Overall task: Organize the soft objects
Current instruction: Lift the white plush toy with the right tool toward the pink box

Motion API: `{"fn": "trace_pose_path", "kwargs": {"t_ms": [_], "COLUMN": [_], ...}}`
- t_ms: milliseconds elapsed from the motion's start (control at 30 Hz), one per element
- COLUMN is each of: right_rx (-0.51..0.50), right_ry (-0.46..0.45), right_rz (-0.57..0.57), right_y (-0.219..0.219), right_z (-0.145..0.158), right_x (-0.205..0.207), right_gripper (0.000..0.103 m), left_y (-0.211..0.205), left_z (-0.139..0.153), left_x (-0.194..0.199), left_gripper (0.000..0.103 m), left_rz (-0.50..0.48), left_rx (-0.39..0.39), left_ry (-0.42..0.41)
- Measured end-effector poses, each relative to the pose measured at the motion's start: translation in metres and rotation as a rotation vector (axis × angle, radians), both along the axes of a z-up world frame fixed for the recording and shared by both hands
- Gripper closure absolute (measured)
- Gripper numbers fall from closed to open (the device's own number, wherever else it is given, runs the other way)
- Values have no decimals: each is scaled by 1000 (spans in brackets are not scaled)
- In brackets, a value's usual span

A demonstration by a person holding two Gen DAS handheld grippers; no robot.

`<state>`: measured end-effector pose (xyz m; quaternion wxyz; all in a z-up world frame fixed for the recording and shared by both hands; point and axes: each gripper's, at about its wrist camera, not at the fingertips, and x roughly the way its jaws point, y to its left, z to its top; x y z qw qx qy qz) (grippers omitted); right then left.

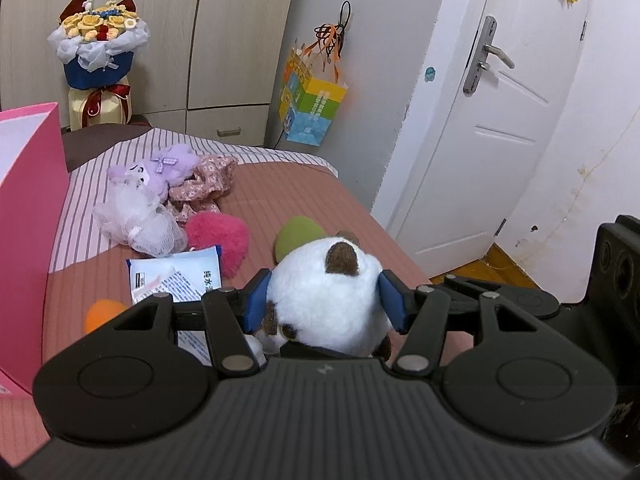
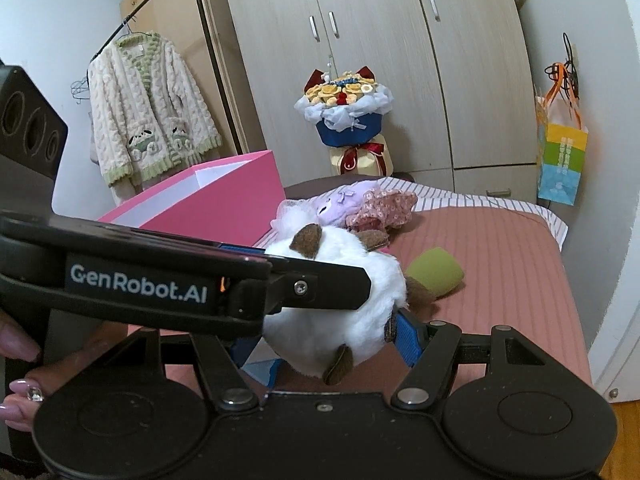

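Plush in hand: white fluffy plush toy with brown ears [image 1: 332,300] is raised off the salmon-pink ribbed bedspread [image 1: 320,196], near the bed's near end.
Left tongs [image 1: 324,300]: blue pads pinch the toy's round white body from both sides.
Right tongs [image 2: 332,332]: one blue pad presses the toy's lower flank; the other is hidden behind the left tool, so I judge a grip but cannot fully confirm it.
Pointing: brown ears aim away from the cameras toward the wardrobe; the body is almost a ball, its slight long axis running from ears to brown feet, tilted.
Done: cannot tell what the open pink cardboard box [image 2: 224,196] holds; its inside is hidden.
Left: lilac plush doll [image 1: 160,168], floral fabric piece [image 1: 208,180], white mesh bundle [image 1: 140,224], magenta furry heart cushion [image 1: 224,240], green soft pad [image 1: 296,234], orange soft ball [image 1: 100,312] lie loose on the bed.
Judgement: early; most sorting remains.
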<state>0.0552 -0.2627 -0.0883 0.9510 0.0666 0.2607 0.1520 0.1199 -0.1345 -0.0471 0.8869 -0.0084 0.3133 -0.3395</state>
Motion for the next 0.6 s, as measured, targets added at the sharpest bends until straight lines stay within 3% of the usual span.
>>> {"fn": "trace_pose_path", "kwargs": {"t_ms": [367,600], "right_rx": [-30,-79], "right_ry": [40,94], "right_rz": [-5,-7], "right_y": [5,11], "right_z": [10,18], "right_x": [-15,-33], "right_gripper": [31,31], "left_y": [2,8], "left_z": [5,7], "left_x": [-19,-34], "left_gripper": [46,46], "left_rz": [-18,-44], "left_rx": [-7,-17], "left_ry": [24,82]}}
